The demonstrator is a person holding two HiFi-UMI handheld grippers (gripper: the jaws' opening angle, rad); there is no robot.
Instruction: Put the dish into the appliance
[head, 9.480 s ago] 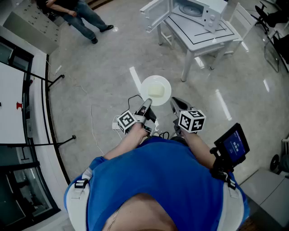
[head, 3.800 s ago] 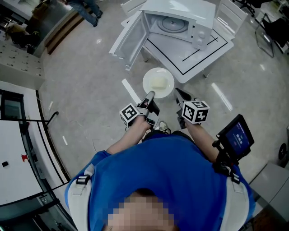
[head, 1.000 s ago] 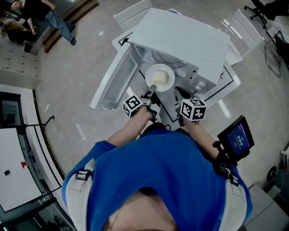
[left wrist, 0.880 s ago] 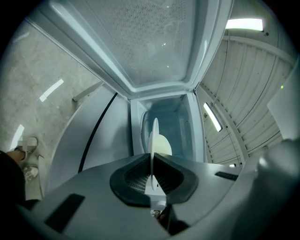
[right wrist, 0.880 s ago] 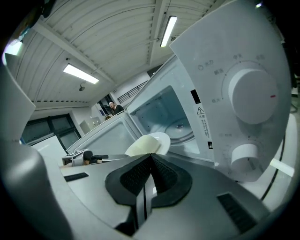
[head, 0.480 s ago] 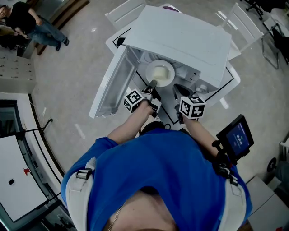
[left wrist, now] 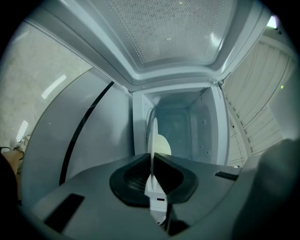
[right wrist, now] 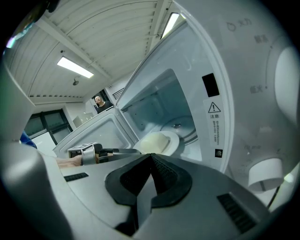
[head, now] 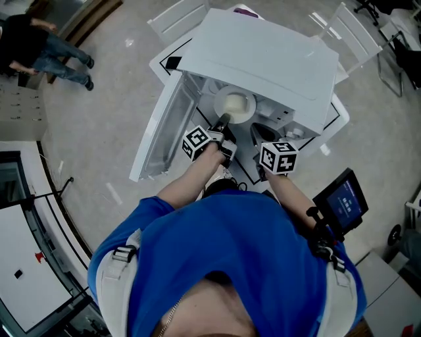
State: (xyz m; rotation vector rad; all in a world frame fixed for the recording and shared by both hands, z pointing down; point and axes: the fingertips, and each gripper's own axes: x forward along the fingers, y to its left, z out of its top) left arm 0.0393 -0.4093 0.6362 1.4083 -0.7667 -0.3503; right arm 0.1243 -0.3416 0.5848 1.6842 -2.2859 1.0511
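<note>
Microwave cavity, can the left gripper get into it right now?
Probably yes: the microwave door hangs wide open, and the left gripper, shut on the dish, is at the opening with nothing blocking.

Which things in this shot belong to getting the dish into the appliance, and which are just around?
Part of the job:
- plate of pale food, rim clamped in the left gripper
- microwave, its door open

Just around:
- right gripper, shut, empty
- table under the microwave
- chair
- screen by the person's right arm
- bystander
</note>
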